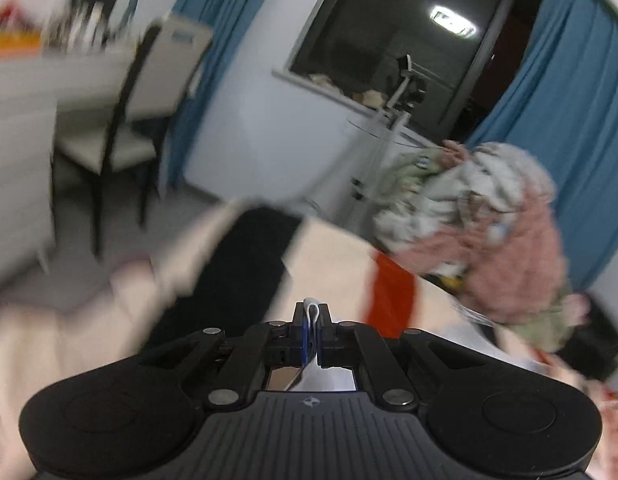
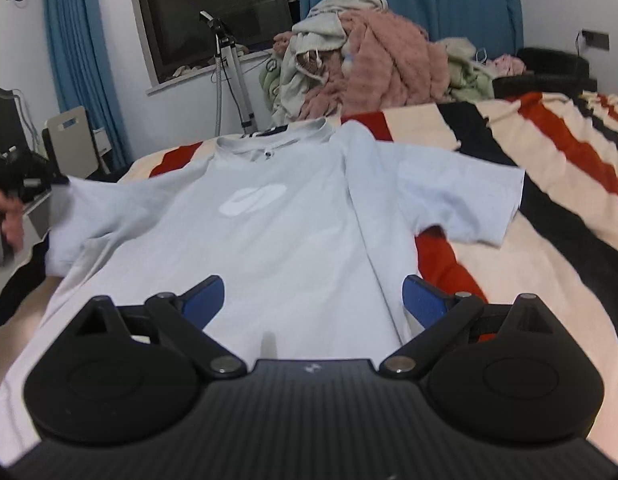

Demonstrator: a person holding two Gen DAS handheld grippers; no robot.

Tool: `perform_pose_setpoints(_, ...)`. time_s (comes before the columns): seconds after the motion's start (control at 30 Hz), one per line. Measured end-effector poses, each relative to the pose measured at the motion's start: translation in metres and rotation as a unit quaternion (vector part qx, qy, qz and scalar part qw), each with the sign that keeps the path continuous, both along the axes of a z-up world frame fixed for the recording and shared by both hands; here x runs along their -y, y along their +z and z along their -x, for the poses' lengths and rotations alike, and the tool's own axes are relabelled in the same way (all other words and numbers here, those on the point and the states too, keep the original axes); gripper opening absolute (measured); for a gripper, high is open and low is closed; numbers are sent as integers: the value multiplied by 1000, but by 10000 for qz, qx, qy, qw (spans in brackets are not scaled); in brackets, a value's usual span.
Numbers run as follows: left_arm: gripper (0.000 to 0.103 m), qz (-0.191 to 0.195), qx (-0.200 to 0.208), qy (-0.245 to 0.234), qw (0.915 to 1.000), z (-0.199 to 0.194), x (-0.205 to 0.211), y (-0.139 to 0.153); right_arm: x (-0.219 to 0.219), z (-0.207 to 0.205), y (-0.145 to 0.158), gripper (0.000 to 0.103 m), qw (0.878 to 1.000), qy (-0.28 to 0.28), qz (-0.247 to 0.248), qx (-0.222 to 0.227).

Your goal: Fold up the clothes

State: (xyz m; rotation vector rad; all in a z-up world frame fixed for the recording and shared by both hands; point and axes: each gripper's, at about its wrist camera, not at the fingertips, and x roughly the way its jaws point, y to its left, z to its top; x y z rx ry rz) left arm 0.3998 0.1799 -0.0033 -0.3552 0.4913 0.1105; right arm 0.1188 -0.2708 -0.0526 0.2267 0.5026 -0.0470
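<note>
T-shirt (image 2: 293,232), pale blue-white, lies flat and face up on the striped blanket (image 2: 549,184) across the middle of the right wrist view, collar toward the top of the frame, one sleeve spread at right. Its other sleeve, at the left edge, is lifted and clamped by the left gripper (image 2: 41,178), beside a hand (image 2: 9,216). Behind, at upper centre, a pile of clothes (image 2: 369,64) sits in front of blue curtains (image 2: 81,60), with a tripod (image 2: 233,76) by the dark window. A white oval print (image 2: 253,200) marks the chest; no lettering is readable. The right gripper (image 2: 313,300) hovers over the hem, blue pads wide apart. The blurred left wrist view adds a chair (image 1: 145,104) at upper left, and shows the left gripper (image 1: 312,320) pinching a thin fold of white cloth (image 1: 311,305).
</note>
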Motion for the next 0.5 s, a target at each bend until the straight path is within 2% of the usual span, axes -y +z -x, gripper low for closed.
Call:
perform_pose_setpoints(0.03,3,-253,-33,108,9996,-17,-5,7,-1,-5,0,97,10000,-49,37,-2)
perform_pose_setpoints(0.17,3,-873,-321,443,9947,-82,-17,17,-7,-24,-2,97,9995,-196,243,62)
perform_pose_setpoints(0.27,4,-1192,-582,494,9899,-123,-12,4,-10,-32,-3,97,9980,-315,497,220)
perform_pose_setpoints(0.37,8,-1256,-459,370,9903,-135,0,-14,-11,-39,-8,97,9971,-326,631,280)
perform_pose_setpoints(0.4,17,-1271,-406,382,9903,-135,3,-18,-11,-40,-10,97,9972,-294,625,274)
perform_pose_setpoints(0.43,40,-1270,-435,433,9900,-134,6,-23,-9,-41,-11,97,9975,-271,600,263)
perform_pose_setpoints(0.5,58,-1197,-381,460,9910,-123,10,-28,-6,-42,-13,97,9980,-248,521,247)
